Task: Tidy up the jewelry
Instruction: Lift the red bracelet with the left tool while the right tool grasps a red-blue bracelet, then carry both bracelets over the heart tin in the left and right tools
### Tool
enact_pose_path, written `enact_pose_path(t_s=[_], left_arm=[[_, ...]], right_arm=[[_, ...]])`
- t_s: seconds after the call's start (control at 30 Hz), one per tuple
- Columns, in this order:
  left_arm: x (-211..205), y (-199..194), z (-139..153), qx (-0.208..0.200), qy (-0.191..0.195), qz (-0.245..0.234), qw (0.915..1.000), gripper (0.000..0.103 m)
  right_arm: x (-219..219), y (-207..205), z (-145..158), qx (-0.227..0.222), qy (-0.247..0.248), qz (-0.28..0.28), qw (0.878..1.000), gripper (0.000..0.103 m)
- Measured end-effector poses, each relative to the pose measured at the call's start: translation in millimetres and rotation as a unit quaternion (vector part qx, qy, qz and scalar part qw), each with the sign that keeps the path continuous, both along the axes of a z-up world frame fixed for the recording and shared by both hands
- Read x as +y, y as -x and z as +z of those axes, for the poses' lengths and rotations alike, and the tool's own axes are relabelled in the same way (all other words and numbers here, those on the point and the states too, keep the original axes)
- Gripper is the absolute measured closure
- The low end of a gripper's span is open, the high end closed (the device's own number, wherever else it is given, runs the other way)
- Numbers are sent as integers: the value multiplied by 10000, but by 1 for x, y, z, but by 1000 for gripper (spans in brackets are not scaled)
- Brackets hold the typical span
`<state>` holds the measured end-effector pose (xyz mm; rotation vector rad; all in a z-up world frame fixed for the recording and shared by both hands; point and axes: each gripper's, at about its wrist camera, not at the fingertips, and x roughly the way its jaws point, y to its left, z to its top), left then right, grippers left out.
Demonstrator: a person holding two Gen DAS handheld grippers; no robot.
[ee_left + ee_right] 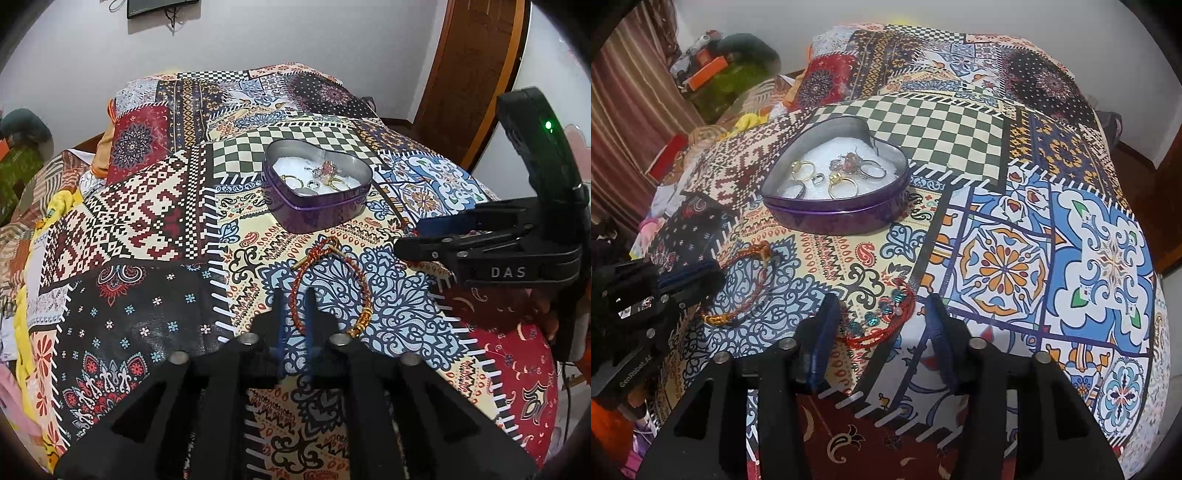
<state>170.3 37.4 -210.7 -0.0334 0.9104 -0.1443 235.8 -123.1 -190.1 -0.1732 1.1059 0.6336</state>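
Partly hidden behind the left gripper's [294,295] blue pads: red beaded bracelet [295,284]. Too small to count: rings [317,177] in purple heart-shaped tin [314,210]. Cropped by top edge: dark wall-mounted screen [159,8].

Even, soft indoor light; strong fisheye warping, dark corners; left edge perhaps hazy.

Open purple heart tin [846,218] holds rings [842,184]; two red bracelets [882,321] lie nearby.
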Motion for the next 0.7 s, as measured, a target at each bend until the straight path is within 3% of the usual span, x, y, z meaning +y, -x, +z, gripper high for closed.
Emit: enact_pose_path(t_s=[0.07, 0.13, 0.27, 0.4, 0.47, 0.57, 0.7], left_arm=[[3, 1, 2, -47, 11, 70, 10000, 66], [5, 0, 1, -21, 70, 116, 9999, 66], [8, -2, -5, 147, 270, 148, 9994, 66], [9, -3, -7, 200, 476, 220, 9984, 79], [9, -6, -6, 184, 435, 253, 9986, 94], [9, -10, -6, 200, 455, 229, 9985, 101], [4, -8, -2, 104, 262, 206, 9994, 102]], right_arm=[[0, 0, 0, -11, -44, 23, 10000, 76], [1, 1, -1, -40, -50, 28, 10000, 92], [1, 1, 0, -137, -28, -51, 9999, 95], [-1, 3, 4, -279, -26, -86, 9996, 95], [-2, 5, 9, -398, -39, -98, 9992, 95], [-3, 7, 16, -517, -75, -86, 9986, 95], [-2, 12, 27, -693, -100, -48, 9975, 95]])
